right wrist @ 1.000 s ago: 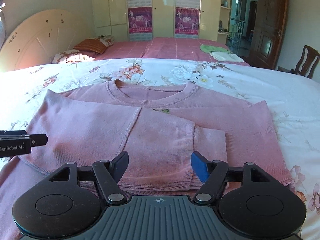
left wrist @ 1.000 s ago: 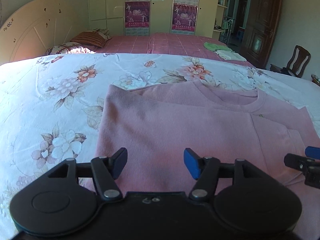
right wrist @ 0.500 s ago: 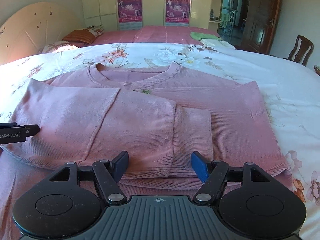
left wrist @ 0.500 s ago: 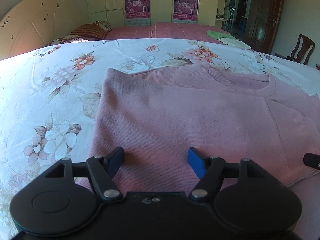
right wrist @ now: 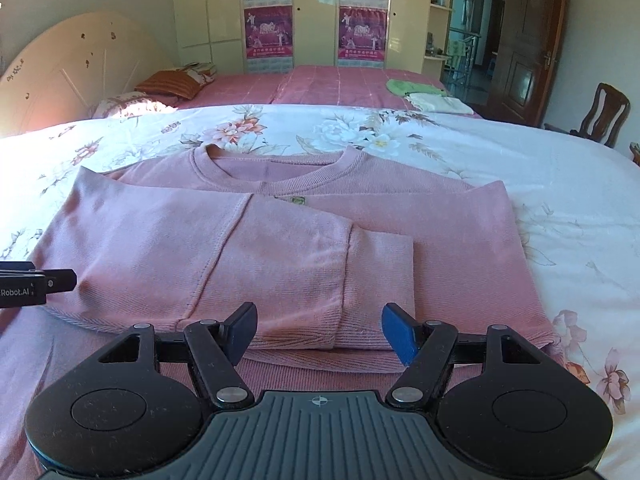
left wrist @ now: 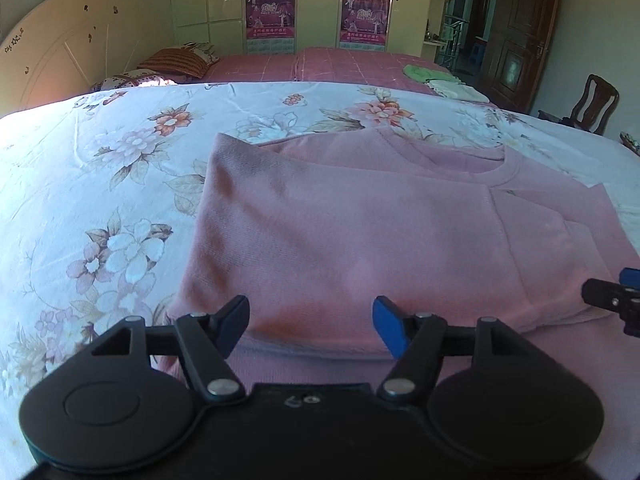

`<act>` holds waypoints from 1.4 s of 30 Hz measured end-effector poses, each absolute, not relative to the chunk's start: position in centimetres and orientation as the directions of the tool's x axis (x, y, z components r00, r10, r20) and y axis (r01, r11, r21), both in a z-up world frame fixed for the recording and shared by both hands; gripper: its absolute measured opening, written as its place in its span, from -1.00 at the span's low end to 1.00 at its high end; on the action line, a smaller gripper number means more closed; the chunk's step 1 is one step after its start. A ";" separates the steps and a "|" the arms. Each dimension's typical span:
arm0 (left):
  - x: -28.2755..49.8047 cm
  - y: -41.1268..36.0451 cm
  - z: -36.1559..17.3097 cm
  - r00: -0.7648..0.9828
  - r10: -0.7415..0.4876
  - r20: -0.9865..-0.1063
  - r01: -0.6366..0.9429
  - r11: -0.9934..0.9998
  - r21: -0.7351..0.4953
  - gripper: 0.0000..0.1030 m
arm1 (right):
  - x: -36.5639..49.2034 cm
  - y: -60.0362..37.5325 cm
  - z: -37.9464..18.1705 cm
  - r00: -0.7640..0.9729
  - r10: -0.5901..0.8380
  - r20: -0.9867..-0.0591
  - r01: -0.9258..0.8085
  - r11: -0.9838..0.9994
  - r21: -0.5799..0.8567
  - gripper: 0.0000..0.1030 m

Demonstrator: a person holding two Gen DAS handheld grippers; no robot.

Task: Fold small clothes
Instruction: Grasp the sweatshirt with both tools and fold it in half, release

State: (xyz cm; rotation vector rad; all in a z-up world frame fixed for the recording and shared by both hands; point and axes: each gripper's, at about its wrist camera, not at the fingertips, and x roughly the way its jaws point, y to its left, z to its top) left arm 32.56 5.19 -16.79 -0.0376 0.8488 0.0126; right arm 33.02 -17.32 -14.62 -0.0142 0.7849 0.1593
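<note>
A pink sweater (right wrist: pixel 280 248) lies flat on the floral bedspread (left wrist: pixel 100 184), collar away from the person, with both sleeves already folded across the chest so the cuff of the upper one rests near the middle. Compared with a second ago, both tools have shifted a little over the cloth and sit low by the near edge of the folded sleeves, with the hem band showing beneath them. The left gripper (left wrist: pixel 310 326) has its blue pads spread with the sleeve's fold edge lying between them, and its jaws are closing slightly, though the pads do not press on the fabric yet. The right gripper (right wrist: pixel 318 330) is spread just as wide as before, straddling the cuff end of the sleeve without touching it. Half a second ago the garment looked the same; no fold has been added or disturbed. To my eye the sleeves are done and the person is lining up both tools for a grasp near the bottom, likely to bring the hem up toward the collar.
</note>
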 end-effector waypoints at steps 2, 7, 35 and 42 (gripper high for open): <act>31.2 4.5 -16.6 0.665 -0.021 -0.746 -0.006 0.999 -0.034 0.30 | 32.3 -17.0 -14.3 0.691 0.174 -0.702 -0.174 0.982 0.072 0.34; 28.5 2.6 -17.4 0.660 -0.036 -0.750 0.051 0.999 -0.003 0.32 | 29.8 -15.8 -14.7 0.669 0.251 -0.699 -0.263 0.960 0.092 -0.09; 19.9 0.0 -17.3 0.649 -0.009 -0.761 0.019 1.000 0.005 0.19 | 21.3 -17.1 -16.4 0.596 0.348 -0.724 -0.409 0.907 0.099 -0.22; 15.2 3.3 -19.0 0.629 0.074 -0.774 -0.029 0.997 0.072 0.56 | 18.6 -20.3 -18.5 0.606 0.262 -0.751 -0.384 0.923 0.013 -0.22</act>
